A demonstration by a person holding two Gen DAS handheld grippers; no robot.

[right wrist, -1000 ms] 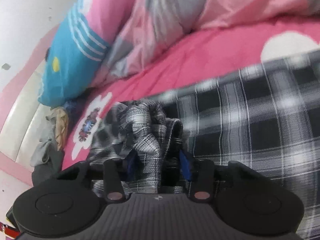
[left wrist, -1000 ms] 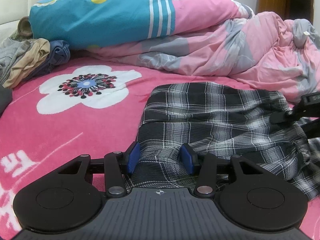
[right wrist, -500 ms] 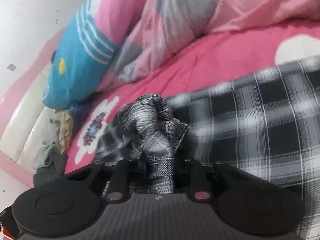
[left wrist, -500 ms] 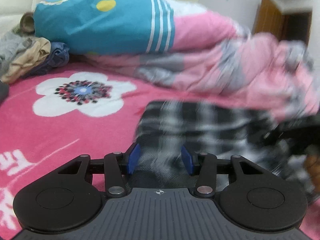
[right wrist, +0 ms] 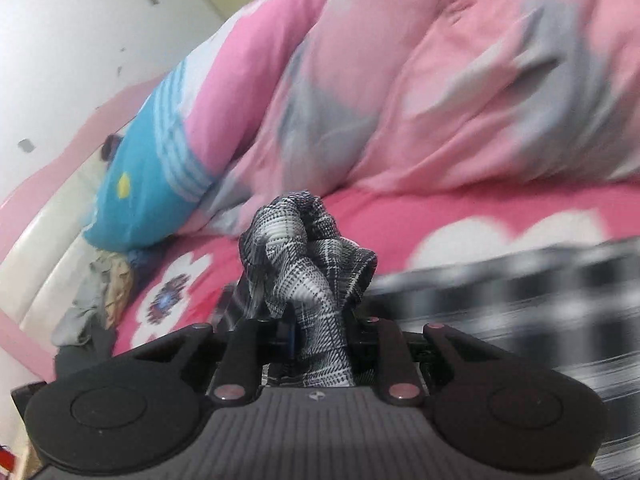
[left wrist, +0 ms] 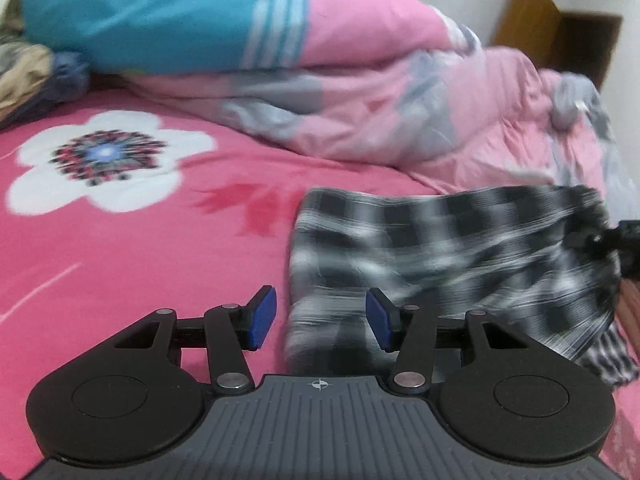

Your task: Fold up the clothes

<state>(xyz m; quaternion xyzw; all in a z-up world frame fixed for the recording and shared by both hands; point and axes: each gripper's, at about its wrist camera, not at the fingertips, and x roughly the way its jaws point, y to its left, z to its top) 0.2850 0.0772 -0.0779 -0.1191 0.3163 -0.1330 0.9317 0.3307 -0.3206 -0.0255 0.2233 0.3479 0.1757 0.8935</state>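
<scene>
A black-and-white plaid garment (left wrist: 460, 248) lies on the pink bed sheet (left wrist: 120, 280), blurred by motion. My left gripper (left wrist: 320, 318) hovers over its near left corner. Its jaws are opening; the cloth's edge sits between the blue pads (left wrist: 262, 318), and the left pad stands clear of it. In the right wrist view my right gripper (right wrist: 320, 328) is shut on a bunched fold of the plaid garment (right wrist: 308, 248), which rises above the fingers. The rest of the garment (right wrist: 520, 300) trails off to the right. The right gripper (left wrist: 616, 240) also shows at the left view's right edge.
A pink-and-grey duvet (left wrist: 380, 120) with a blue striped end (left wrist: 140, 12) is heaped along the back. A pile of other clothes (left wrist: 28, 76) lies at the far left by the white headboard (right wrist: 40, 248). A wooden door (left wrist: 560, 40) stands behind.
My right gripper closed on a bunch of the plaid cloth and lifted it off the bed. The left gripper rose a little, and the garment's left edge shifted right between its pads.
</scene>
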